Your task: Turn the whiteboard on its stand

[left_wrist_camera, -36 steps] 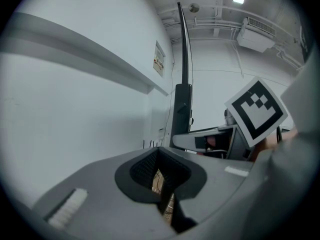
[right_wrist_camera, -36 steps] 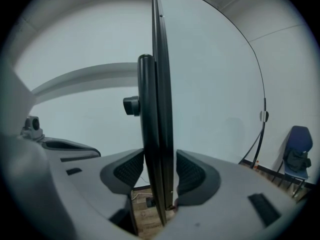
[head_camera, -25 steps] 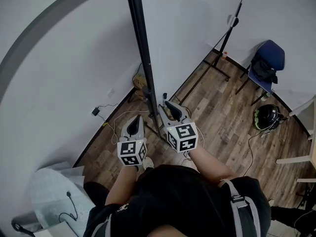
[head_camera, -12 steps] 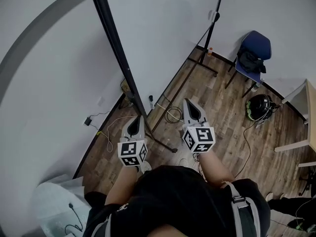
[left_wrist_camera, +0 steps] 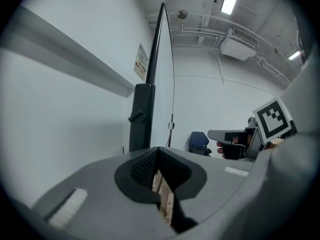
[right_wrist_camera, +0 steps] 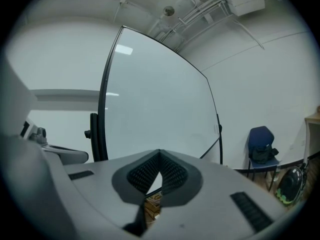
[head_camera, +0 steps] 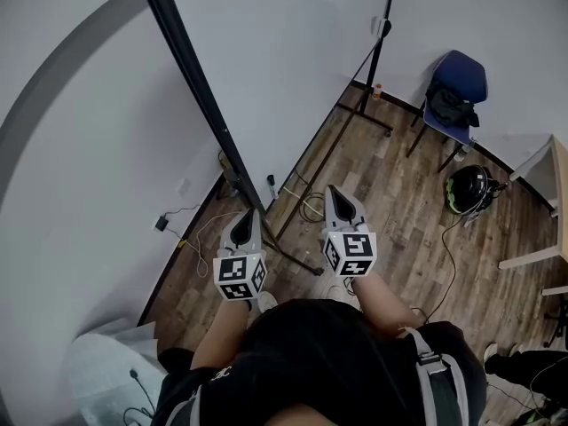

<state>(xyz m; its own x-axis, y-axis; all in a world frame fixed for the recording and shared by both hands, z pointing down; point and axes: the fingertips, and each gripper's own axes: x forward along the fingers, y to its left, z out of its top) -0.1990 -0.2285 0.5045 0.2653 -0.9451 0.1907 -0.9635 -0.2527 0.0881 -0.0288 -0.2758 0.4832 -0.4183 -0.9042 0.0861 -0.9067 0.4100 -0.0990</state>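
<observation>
The whiteboard [head_camera: 293, 51] stands on its black stand, its near black edge [head_camera: 191, 78] slanting down to the floor ahead of me. The left gripper view shows it edge-on [left_wrist_camera: 159, 54] beside the stand's post [left_wrist_camera: 141, 116]; the right gripper view shows its white face [right_wrist_camera: 155, 99]. My left gripper [head_camera: 244, 216] [left_wrist_camera: 157, 151] is shut and empty, just short of the post's foot. To the right of that edge, my right gripper [head_camera: 335, 193] [right_wrist_camera: 159, 156] is also shut, with nothing between its jaws and not touching the board.
The stand's base bars [head_camera: 324, 153] and loose cables [head_camera: 306, 207] lie on the wood floor ahead. A blue chair [head_camera: 457, 91] with a dark bag and a black-green helmet [head_camera: 469, 189] sit at the right. A table edge [head_camera: 546, 162] shows far right, and a grey wall [head_camera: 71, 149] runs along the left.
The right gripper's jaws, apart beside the board's black edge a second ago, have shut and moved right, away from it. The edge now lies further left and more slanted.
</observation>
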